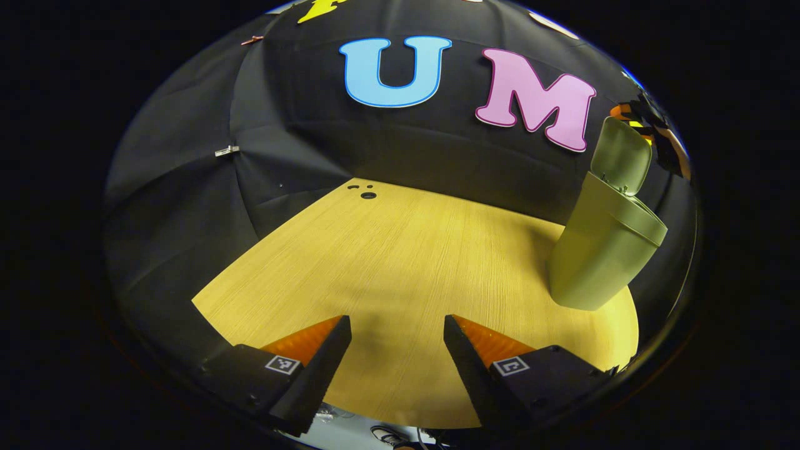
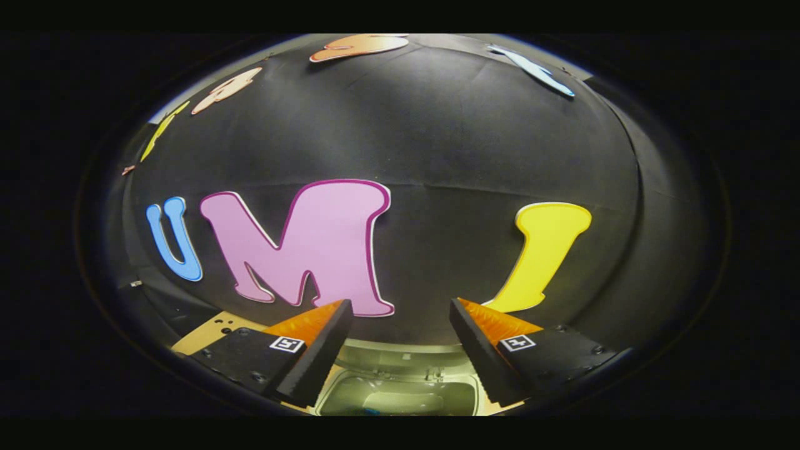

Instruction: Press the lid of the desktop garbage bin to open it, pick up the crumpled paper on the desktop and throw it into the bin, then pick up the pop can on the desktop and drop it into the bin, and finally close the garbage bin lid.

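The garbage bin [image 1: 603,250] stands near the right edge of the desktop [image 1: 400,262] with its lid [image 1: 620,156] up; closing it is what remains. It is olive, tapered, its mouth [image 2: 400,390] open beneath the right gripper [image 2: 400,350]; both this and the left gripper [image 1: 397,356] are spread, empty.

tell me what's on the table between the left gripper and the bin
Nothing: in the left gripper view the stretch of wooden table from the open left gripper to the green bin, lid raised, is bare.
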